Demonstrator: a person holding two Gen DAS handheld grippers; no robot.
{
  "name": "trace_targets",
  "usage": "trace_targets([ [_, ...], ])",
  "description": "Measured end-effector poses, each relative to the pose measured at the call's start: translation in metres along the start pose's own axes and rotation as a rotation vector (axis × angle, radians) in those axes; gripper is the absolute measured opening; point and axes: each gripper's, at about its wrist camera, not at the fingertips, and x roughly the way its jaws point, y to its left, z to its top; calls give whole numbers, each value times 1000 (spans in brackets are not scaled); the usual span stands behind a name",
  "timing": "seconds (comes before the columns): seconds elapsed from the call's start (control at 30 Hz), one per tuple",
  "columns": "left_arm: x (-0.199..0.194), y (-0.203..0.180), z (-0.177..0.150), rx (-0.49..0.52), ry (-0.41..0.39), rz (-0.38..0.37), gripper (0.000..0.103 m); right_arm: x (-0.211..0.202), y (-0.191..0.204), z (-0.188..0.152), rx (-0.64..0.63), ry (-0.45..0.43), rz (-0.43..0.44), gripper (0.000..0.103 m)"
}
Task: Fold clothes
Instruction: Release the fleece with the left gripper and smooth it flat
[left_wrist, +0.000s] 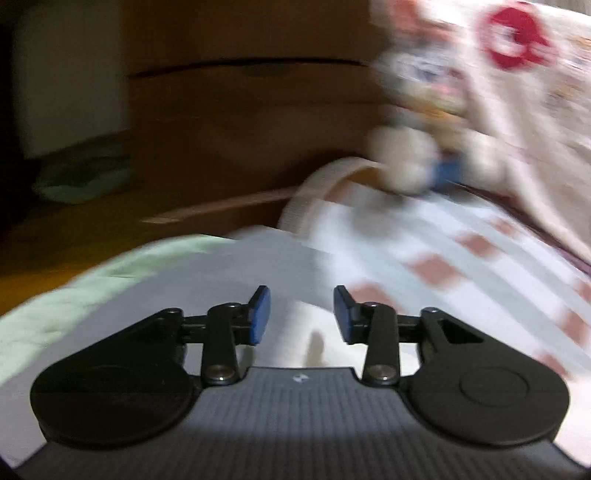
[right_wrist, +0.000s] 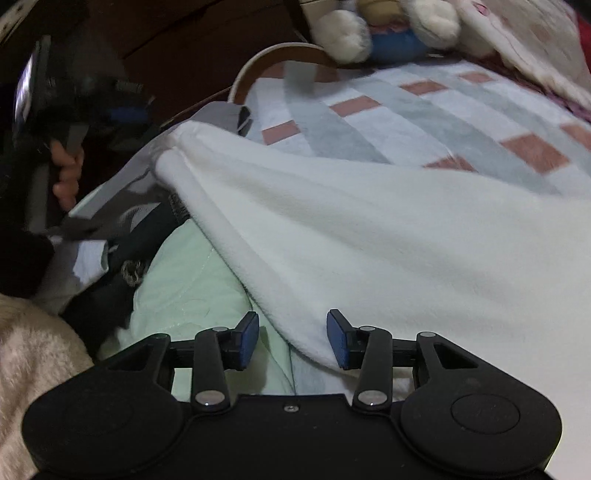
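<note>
My right tongs (right_wrist: 291, 339) gape, holding nothing, at the near corner of the white fleece garment (right_wrist: 388, 236), whose rolled edge runs away leftward; my left tongs (left_wrist: 302, 315), also gaping, hover over its far end.

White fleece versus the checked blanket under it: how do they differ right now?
The white fleece is plain; the checked blanket has grey bands and reddish squares. The fleece lies on top with a rolled, folded edge, while the blanket lies spread flat beneath it. Both are soft fabric on the bed, and neither open gripper holds them.
</note>
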Motion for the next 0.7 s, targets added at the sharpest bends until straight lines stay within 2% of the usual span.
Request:
trace_targets([
  [0.07, 11, -27, -11, 79, 79, -131, 48, -13, -9, -5, 64, -21, 56, 47],
  [0.1, 19, -39, -18, 115, 141, -160, 48, -22, -17, -8, 102, -42, 90, 48],
  [0.13, 29, -50, -25, 150, 208, -180, 49, -33, -25, -13, 132, -63, 80, 48],
  [0.17, 38, -58, -33, 176, 268, -174, 51, -45, -34, -18, 156, -86, 43, 49],
  [0.27, 50, -72, -48, 210, 356, -123, 52, -82, -59, -32, 229, -154, -69, 52],
  [0.4, 44, -85, -40, 227, 327, -100, 54, -130, -93, -51, 326, -244, -219, 52],
  [0.47, 29, -102, -34, 255, 285, -145, 54, -158, -110, -67, 376, -290, -297, 52],
  [0.53, 12, -136, -32, 319, 245, -234, 55, -195, -129, -95, 431, -339, -383, 58],
  [0.6, -6, -176, -33, 394, 210, -339, 56, -232, -147, -123, 486, -387, -468, 59],
  [0.7, -29, -249, -43, 497, 222, -552, 56, -290, -178, -173, 641, -457, -634, 59],
])
